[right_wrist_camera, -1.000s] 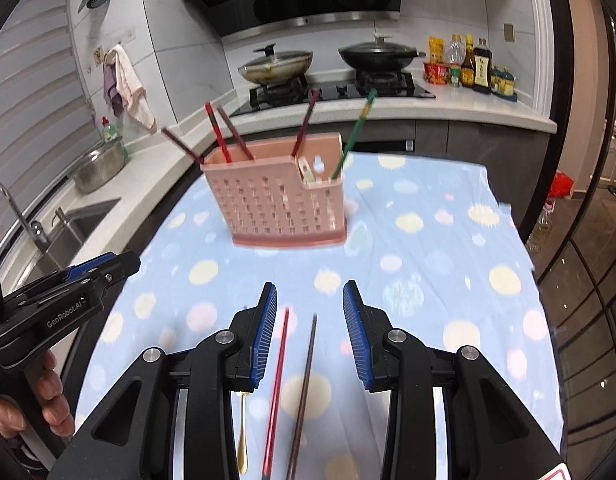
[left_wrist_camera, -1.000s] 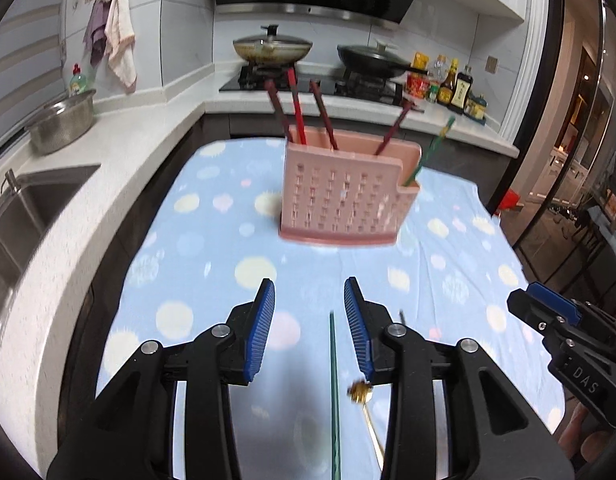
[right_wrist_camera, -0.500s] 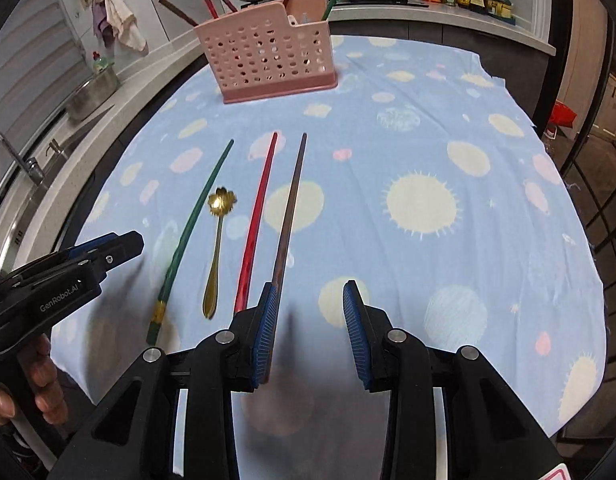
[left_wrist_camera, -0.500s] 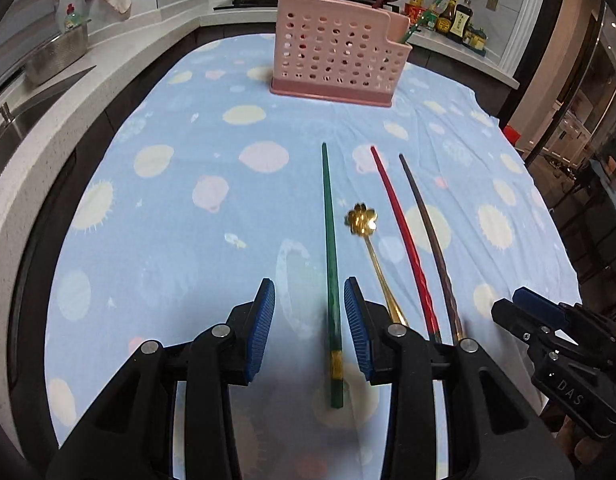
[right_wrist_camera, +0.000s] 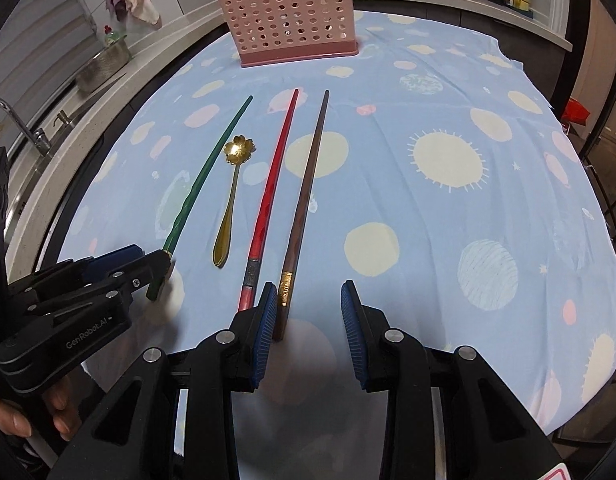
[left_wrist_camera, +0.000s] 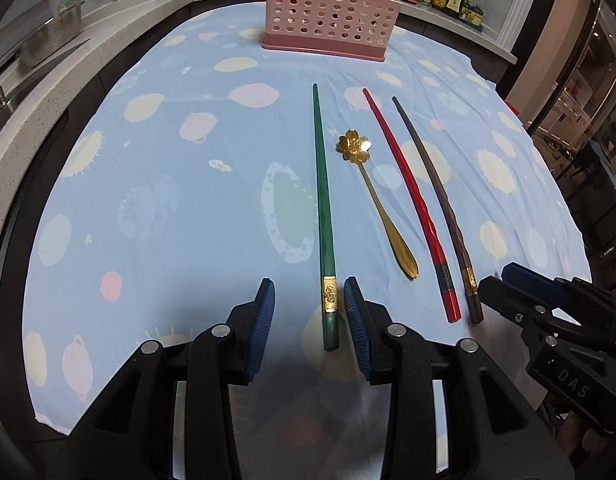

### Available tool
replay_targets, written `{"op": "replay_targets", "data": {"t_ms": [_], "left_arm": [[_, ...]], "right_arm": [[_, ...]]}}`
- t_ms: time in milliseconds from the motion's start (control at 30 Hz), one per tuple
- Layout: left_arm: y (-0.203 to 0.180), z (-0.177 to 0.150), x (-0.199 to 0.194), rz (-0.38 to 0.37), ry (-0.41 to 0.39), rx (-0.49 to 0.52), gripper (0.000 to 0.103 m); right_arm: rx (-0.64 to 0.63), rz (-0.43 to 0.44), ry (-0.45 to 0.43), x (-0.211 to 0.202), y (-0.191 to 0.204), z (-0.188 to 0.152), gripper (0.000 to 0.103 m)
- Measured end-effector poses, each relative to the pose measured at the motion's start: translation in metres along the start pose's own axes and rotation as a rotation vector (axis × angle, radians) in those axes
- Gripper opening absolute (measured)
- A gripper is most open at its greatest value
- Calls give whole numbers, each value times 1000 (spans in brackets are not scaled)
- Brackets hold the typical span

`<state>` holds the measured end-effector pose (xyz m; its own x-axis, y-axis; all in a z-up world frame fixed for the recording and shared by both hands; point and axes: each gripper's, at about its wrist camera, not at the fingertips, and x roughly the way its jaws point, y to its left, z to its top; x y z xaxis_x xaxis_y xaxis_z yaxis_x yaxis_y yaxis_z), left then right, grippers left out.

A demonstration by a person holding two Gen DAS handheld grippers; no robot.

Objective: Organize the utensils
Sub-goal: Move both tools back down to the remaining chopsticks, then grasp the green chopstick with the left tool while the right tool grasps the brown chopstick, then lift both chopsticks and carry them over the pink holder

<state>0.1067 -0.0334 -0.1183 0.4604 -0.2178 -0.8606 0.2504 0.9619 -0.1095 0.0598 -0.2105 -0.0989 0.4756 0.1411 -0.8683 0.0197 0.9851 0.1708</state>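
While both grippers sit low over the near ends of the utensils, nothing is gripped yet, so the risks all lie in how you close. Your left gripper (left_wrist_camera: 309, 304) stands partly open with the green chopstick (left_wrist_camera: 321, 200) lying between its pads, closer to the right pad and touching neither; if you shut from here the right pad meets it first and may roll or skid it across the blue patterned cloth (left_wrist_camera: 168, 184) instead of pinching it. Your right gripper (right_wrist_camera: 308, 308) is also partly open and its jaws have just been closing a little; the brown chopstick (right_wrist_camera: 304, 200) lies right against the inner face of its left pad, and whether they touch cannot be told. The red chopstick (right_wrist_camera: 272, 184) lies just beside the brown one, outside that pad, so a slight drift left could catch both or nudge the red one into the gold spoon (right_wrist_camera: 230, 196). Gripping so near the butt ends will likely let the long tips droop and swing, and they could knock the pink holder (right_wrist_camera: 292, 20) at the far end of the cloth, which already has several chopsticks standing in it.
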Motion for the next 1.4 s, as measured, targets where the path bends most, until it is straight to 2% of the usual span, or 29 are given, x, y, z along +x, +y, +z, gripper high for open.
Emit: {"op": "replay_targets", "data": {"t_ms": [233, 567, 633, 700, 933, 1100, 1400], "left_arm": [[-1, -2, 2, -5, -3, 6, 34], [-3, -6, 2, 0, -16, 20, 34], [-3, -6, 2, 5, -18, 21, 31], [-2, -7, 1, 2, -19, 18, 23], [-2, -8, 1, -20, -19, 20, 7], [-5, -11, 0, -36, -21, 27, 7], [-1, -10, -9, -50, -41, 9, 7]], "right_arm": [[-15, 3, 22, 7, 3, -2, 26], [-34, -7, 27, 12, 7, -2, 24], [-40, -13, 26, 12, 8, -2, 24], [-42, -16, 25, 12, 8, -2, 23], [-35, -28, 19, 12, 7, -4, 16], [-16, -23, 17, 11, 2, -4, 8], [-2, -15, -10, 3, -3, -2, 7]]}}
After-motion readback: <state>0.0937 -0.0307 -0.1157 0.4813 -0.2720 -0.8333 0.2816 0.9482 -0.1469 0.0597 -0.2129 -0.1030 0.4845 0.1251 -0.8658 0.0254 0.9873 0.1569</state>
